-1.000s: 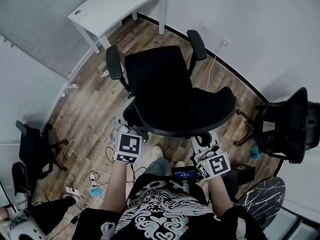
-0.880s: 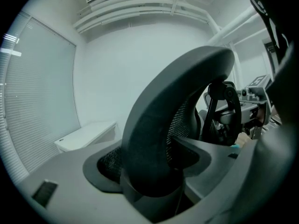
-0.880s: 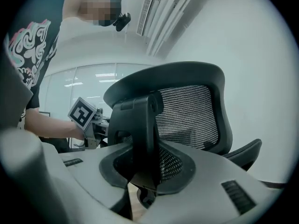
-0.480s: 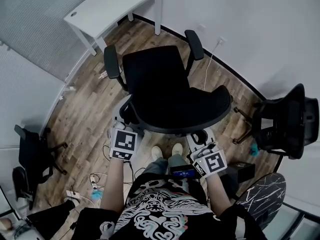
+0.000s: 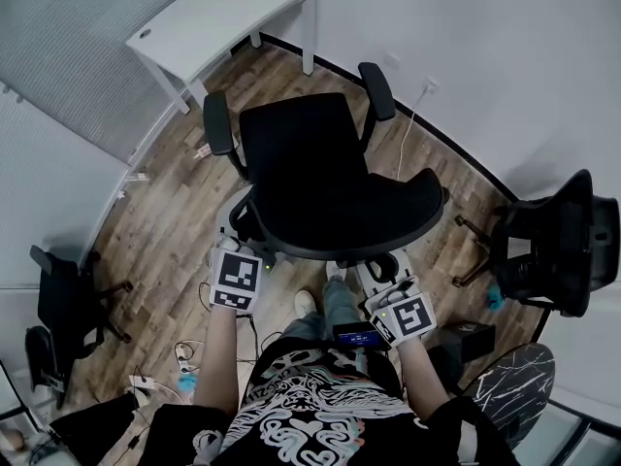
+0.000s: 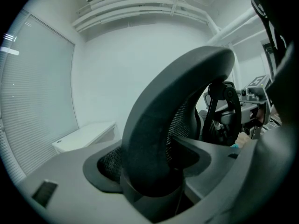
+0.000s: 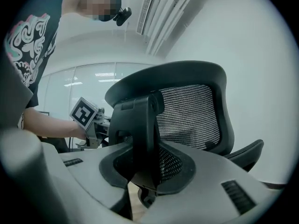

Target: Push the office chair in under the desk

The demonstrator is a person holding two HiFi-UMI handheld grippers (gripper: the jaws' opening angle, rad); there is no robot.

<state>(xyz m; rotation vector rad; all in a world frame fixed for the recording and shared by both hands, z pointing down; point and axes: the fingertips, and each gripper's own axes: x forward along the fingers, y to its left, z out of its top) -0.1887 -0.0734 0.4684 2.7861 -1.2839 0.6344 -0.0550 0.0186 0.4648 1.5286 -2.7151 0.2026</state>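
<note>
A black office chair (image 5: 310,173) stands on the wood floor with its seat facing a white desk (image 5: 218,13) at the upper left, a gap of floor between them. In the head view my left gripper (image 5: 239,250) is at the left end of the chair's backrest and my right gripper (image 5: 376,272) at its right end. In the left gripper view the backrest rim (image 6: 163,139) sits clamped between the jaws of the left gripper (image 6: 156,185). In the right gripper view the right gripper (image 7: 140,181) is shut on the back's upright support (image 7: 140,134), with the mesh backrest (image 7: 187,115) behind.
A second black chair (image 5: 553,246) stands at the right and a small dark chair (image 5: 63,294) at the left. Cables and a plug strip (image 5: 179,357) lie on the floor by my left foot. A black box (image 5: 466,340) sits at my right. A cord (image 5: 412,115) runs to the wall.
Both grippers have edged forward a little with the chair's back, and the person's feet have stepped up behind it. The jaws hold the same places.
</note>
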